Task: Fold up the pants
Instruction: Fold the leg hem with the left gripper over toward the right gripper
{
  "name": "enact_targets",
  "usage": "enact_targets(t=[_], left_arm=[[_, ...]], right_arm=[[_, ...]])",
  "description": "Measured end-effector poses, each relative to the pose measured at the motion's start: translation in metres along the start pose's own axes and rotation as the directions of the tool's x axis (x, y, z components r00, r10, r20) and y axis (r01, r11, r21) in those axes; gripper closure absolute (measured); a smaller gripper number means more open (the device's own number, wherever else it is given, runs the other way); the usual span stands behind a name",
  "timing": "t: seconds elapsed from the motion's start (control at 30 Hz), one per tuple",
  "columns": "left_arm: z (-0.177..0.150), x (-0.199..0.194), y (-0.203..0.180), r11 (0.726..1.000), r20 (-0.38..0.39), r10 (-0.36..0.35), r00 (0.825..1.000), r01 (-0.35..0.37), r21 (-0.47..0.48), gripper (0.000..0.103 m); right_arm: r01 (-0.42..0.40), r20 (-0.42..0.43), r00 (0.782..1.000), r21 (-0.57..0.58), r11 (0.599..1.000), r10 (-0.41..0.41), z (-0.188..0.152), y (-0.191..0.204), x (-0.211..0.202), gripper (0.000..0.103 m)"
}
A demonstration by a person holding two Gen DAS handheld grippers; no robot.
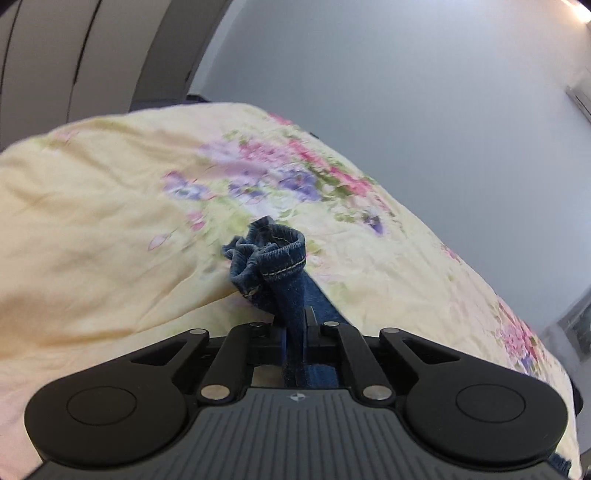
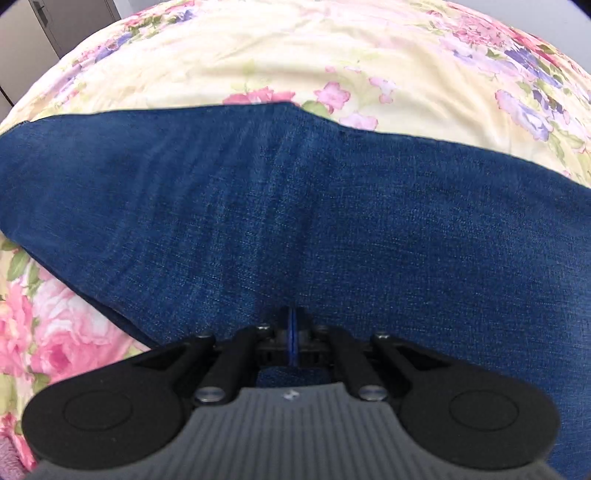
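The pants are dark blue jeans. In the left wrist view my left gripper point(image 1: 294, 328) is shut on a bunched hem of the jeans point(image 1: 271, 254), with stitched cuff folds sticking up past the jaws above the bed. In the right wrist view the jeans point(image 2: 295, 206) spread wide and flat across the floral bedspread point(image 2: 295, 51). My right gripper point(image 2: 292, 325) is shut on a thin edge of the denim at the near side; a blue sliver shows between the closed jaws.
The bed is covered by a pale yellow bedspread with pink and purple flowers point(image 1: 110, 206). A grey wall point(image 1: 406, 92) stands behind the bed, with wardrobe doors point(image 1: 55, 55) at the left. A door point(image 2: 66, 22) shows at the top left.
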State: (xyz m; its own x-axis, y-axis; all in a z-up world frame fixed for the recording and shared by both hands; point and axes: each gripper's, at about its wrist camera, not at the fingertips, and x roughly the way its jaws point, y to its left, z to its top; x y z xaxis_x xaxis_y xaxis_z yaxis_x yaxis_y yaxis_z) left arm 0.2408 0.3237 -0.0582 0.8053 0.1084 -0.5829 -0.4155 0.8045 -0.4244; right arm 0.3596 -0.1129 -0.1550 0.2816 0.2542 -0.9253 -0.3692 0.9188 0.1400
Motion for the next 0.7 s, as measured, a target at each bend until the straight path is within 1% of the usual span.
enact_targets(t=[0.07,0.13,0.17,0.23,0.27,0.33,0.37,0.43,0.5,0.6,0.63,0.67,0.7], left_arm=[[-0.001,-0.01,-0.034,0.994,0.021,-0.018,1.0,0.016,0.109,0.096],[-0.008,-0.019,-0.074,0.973,0.037,-0.039,0.999,0.03,0.23,0.096],[-0.014,-0.023,-0.095,0.953,0.047,-0.046,0.998,0.03,0.302,0.096],[-0.032,-0.027,-0.136,0.896,0.054,-0.065,0.996,0.034,0.443,0.096],[-0.043,-0.028,-0.154,0.863,0.05,-0.074,0.996,0.039,0.503,0.096],[-0.07,-0.025,-0.19,0.783,0.031,-0.087,0.996,0.049,0.62,0.096],[-0.083,-0.023,-0.204,0.746,0.016,-0.091,0.996,0.058,0.663,0.096],[-0.119,-0.014,-0.231,0.653,-0.027,-0.081,0.996,0.073,0.754,0.096],[-0.158,-0.003,-0.249,0.555,-0.085,-0.056,0.995,0.101,0.826,0.096],[-0.219,0.016,-0.26,0.394,-0.177,0.02,0.984,0.155,0.906,0.096],[-0.234,0.019,-0.258,0.351,-0.199,0.047,0.979,0.17,0.921,0.095],[-0.246,0.023,-0.256,0.327,-0.224,0.074,0.972,0.188,0.926,0.095],[-0.251,0.026,-0.253,0.325,-0.248,0.094,0.964,0.205,0.923,0.094]], right_arm=[[-0.021,0.019,1.0,0.027,0.999,0.02,-0.003,-0.007,-0.013,0.103],[-0.025,0.04,0.999,0.035,0.999,0.024,-0.007,-0.015,-0.026,0.103],[-0.025,0.052,0.998,0.037,0.999,0.023,-0.011,-0.019,-0.033,0.103],[-0.031,0.071,0.997,0.055,0.998,0.027,-0.017,-0.03,-0.047,0.103],[-0.034,0.081,0.996,0.067,0.997,0.029,-0.021,-0.035,-0.054,0.103],[-0.039,0.099,0.995,0.082,0.996,0.031,-0.027,-0.045,-0.066,0.103],[-0.04,0.106,0.994,0.087,0.995,0.031,-0.031,-0.05,-0.07,0.103],[-0.048,0.111,0.993,0.106,0.993,0.036,-0.038,-0.062,-0.076,0.103],[-0.058,0.108,0.993,0.127,0.99,0.044,-0.046,-0.071,-0.078,0.103],[-0.073,0.103,0.993,0.15,0.986,0.058,-0.058,-0.081,-0.082,0.103],[-0.079,0.1,0.993,0.157,0.984,0.063,-0.061,-0.084,-0.082,0.103],[-0.085,0.097,0.993,0.164,0.983,0.07,-0.064,-0.086,-0.081,0.103],[-0.091,0.093,0.993,0.167,0.982,0.076,-0.068,-0.09,-0.082,0.103]])
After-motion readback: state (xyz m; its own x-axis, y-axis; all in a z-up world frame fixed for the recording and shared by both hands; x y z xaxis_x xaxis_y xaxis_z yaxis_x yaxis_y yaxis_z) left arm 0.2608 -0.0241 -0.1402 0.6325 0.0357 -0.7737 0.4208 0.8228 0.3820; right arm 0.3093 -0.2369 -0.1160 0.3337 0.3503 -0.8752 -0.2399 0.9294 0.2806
